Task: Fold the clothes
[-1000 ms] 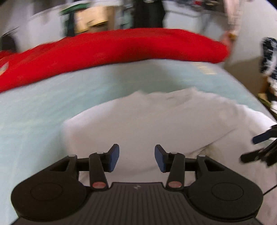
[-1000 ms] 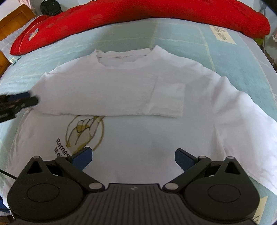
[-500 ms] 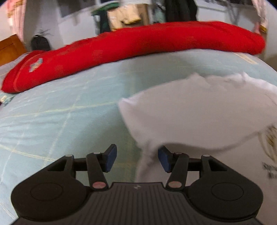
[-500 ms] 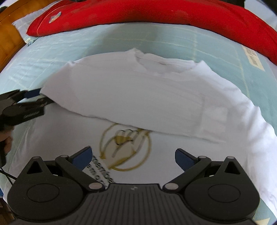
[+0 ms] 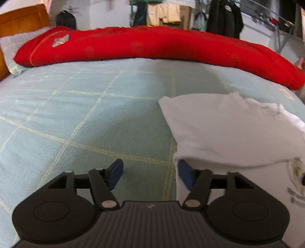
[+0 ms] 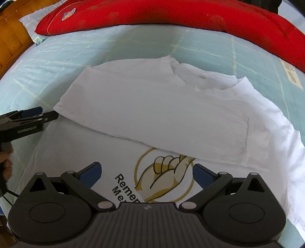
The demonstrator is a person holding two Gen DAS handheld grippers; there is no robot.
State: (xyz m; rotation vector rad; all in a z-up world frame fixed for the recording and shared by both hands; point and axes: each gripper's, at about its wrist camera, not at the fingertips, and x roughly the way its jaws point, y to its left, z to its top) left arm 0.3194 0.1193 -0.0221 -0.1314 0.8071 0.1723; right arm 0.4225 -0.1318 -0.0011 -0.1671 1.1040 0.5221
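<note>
Presently: white T-shirt part-folded on bed, both grippers spread and holding nothing

Item under inspection is a white T-shirt lying flat on a pale green checked bedspread. One side of the shirt is folded across its middle, so that a band of plain white cloth covers the upper part of the chest print. The print shows a gold ring around a fist, with black lettering beneath, partly hidden behind the right gripper's body. The collar sits at the far edge of the shirt, toward a long red quilt rolled along the far side of the bed. A wooden headboard stands at the far left.

Left gripper: jaws spread, having just been opening; nothing is between them. Its right pad lies against or just under the folded edge of the shirt, which overhangs it; contact cannot be confirmed. Its left pad is over bare bedspread. In the right wrist view this gripper reaches in from the left, tips just beside the corner of the fold, with part of the person's hand visible behind it.

Right gripper: jaws spread wide over the printed area, gripping nothing
</note>
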